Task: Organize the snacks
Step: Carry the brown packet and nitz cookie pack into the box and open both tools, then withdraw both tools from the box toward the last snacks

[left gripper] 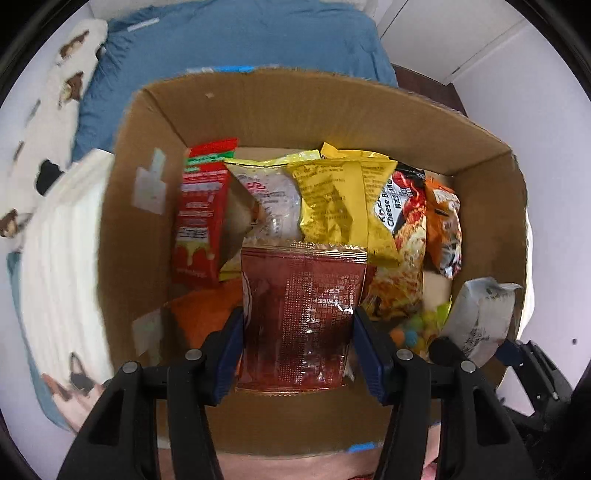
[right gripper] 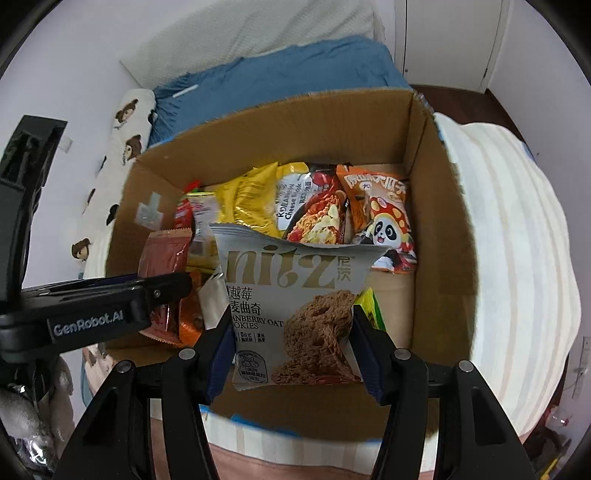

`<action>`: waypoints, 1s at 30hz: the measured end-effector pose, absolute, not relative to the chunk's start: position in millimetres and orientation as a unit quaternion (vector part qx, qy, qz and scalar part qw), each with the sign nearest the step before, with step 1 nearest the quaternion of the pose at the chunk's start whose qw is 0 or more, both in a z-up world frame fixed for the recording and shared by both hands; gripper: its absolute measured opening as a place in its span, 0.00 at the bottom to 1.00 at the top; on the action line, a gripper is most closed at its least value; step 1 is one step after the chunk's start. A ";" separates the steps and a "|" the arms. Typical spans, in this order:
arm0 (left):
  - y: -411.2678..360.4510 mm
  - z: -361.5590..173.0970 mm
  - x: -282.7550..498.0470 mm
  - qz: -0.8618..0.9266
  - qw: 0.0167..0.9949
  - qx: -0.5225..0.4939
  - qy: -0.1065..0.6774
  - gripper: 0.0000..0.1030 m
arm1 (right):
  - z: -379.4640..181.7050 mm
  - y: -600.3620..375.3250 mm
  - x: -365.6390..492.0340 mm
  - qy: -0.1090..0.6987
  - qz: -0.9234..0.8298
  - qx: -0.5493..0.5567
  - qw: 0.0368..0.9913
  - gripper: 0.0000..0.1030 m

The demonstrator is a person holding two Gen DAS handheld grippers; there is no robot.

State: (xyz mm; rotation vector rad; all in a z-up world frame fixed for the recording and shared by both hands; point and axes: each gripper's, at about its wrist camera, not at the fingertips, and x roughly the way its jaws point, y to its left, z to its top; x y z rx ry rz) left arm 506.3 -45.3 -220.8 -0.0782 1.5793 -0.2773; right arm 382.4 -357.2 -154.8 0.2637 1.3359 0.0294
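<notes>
A home bedroom is indicated by a bed with a blue blanket (right gripper: pixel 280 70), a cartoon-printed pillow (right gripper: pixel 122 155) and white cupboard doors (left gripper: pixel 461 33).

Below me is a bed (right gripper: pixel 258 458), its pinkish sheet showing at the bottom of both frames. Directly on it sits the open cardboard box (left gripper: pixel 147 229), filling the middle of each view. Behind the box, toward the top of the frame, lies a rumpled blue blanket (left gripper: pixel 236 40). A long white pillow printed with small brown figures (left gripper: pixel 48 122) runs along the left side. A cream striped cushion (right gripper: pixel 509 258) rests against the box's right wall in my right view; in my left view it stands at the box's left wall.
</notes>
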 end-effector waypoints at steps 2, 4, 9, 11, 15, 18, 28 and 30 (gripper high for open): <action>-44.9 -233.0 513.2 -0.125 0.681 -0.041 0.720 0.52 | -164.3 -356.2 388.9 0.623 0.014 0.119 0.773 0.59; -44.9 -240.5 516.5 -0.127 0.674 -0.042 0.726 0.52 | -172.3 -353.3 394.5 0.627 0.014 0.111 0.771 0.59; -38.0 -246.9 519.4 -0.126 0.673 -0.047 0.728 0.84 | -189.0 -349.1 410.2 0.650 0.019 0.105 0.753 0.76; -34.3 -244.5 519.1 -0.119 0.678 -0.044 0.724 0.86 | -192.9 -350.0 412.2 0.653 0.017 0.106 0.750 0.88; -27.4 -236.3 517.4 -0.117 0.686 -0.048 0.717 0.87 | -194.7 -350.7 413.3 0.657 0.009 0.098 0.748 0.90; -22.4 -226.9 514.8 -0.116 0.692 -0.045 0.711 0.87 | -192.3 -349.7 410.5 0.656 0.005 0.094 0.749 0.92; -3.9 -161.5 457.3 -0.096 0.779 -0.024 0.619 0.87 | -154.4 -356.5 372.9 0.618 -0.018 0.079 0.782 0.94; -8.7 -151.3 448.3 -0.094 0.794 -0.020 0.601 0.87 | -142.9 -356.8 361.3 0.604 -0.023 0.079 0.793 0.94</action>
